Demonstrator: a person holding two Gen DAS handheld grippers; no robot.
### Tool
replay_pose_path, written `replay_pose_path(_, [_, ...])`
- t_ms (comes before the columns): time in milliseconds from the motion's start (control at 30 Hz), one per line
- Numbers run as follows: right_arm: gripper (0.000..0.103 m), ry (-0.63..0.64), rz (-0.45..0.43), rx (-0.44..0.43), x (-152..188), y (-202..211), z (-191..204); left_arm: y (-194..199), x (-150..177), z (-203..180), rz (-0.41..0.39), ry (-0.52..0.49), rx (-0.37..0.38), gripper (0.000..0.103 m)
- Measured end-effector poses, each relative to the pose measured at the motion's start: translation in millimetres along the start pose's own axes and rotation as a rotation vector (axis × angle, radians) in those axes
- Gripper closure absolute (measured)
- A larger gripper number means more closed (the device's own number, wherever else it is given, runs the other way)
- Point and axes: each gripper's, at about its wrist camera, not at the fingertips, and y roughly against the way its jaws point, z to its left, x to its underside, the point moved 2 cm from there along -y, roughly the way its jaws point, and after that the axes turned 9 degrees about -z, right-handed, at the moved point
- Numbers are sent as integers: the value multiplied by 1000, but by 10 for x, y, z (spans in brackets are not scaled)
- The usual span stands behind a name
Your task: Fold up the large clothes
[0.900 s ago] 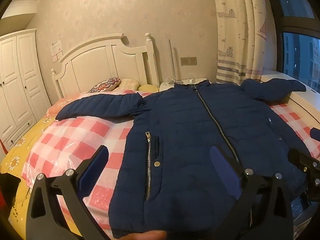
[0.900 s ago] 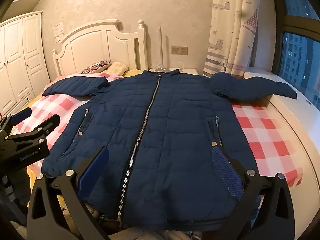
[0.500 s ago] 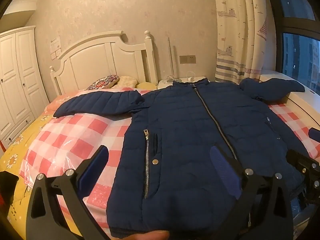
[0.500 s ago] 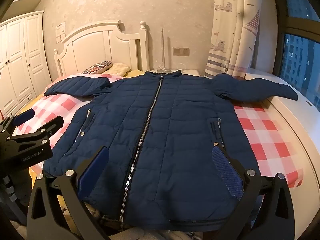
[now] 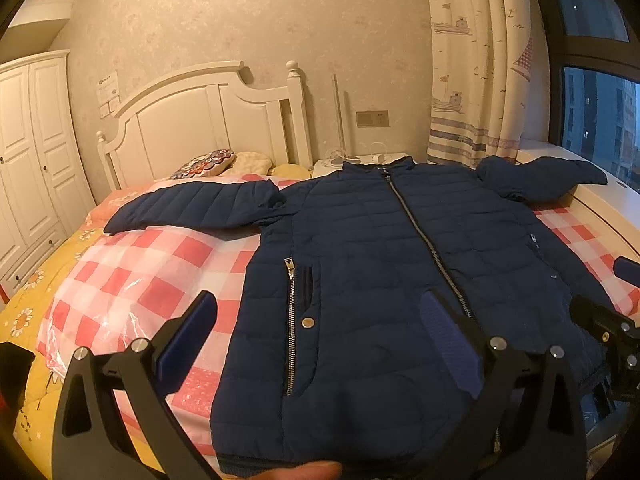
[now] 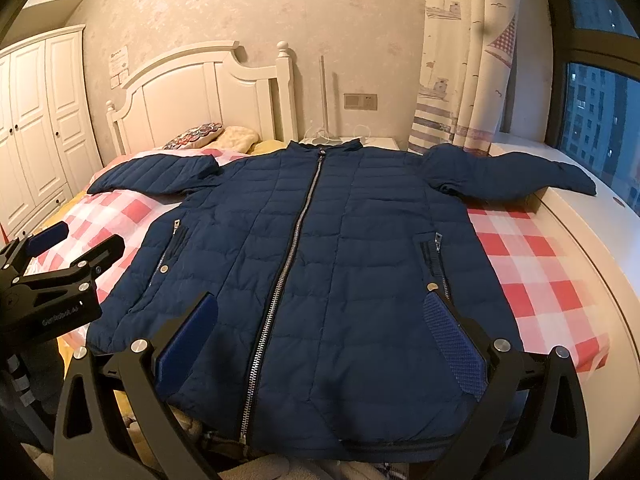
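A navy quilted jacket (image 5: 400,280) (image 6: 320,272) lies flat and face up on the bed, zipped, with both sleeves spread out to the sides. My left gripper (image 5: 320,344) hovers open above the jacket's lower left part, near its pocket zip, with nothing between the blue pads. My right gripper (image 6: 320,340) hangs open over the hem around the centre zip and touches nothing. Each gripper also shows at the edge of the other's view: the right one (image 5: 612,320), the left one (image 6: 60,264).
The bed has a pink and white checked cover (image 5: 140,280) (image 6: 540,272) and a white headboard (image 5: 200,120). Pillows (image 5: 224,160) lie at its head. A white wardrobe (image 5: 28,152) stands at the left; a curtain (image 6: 460,60) and white window ledge (image 6: 592,208) are at the right.
Both grippers have pulled back and tilted up a little, so the jacket sits slightly lower in both views. The jacket has not moved and both grippers stay open.
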Motion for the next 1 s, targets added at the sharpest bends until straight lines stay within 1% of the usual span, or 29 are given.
replay_pose_path(1000, [4, -24, 11, -4, 24, -13, -34, -1, 20, -16, 15, 3, 7, 2])
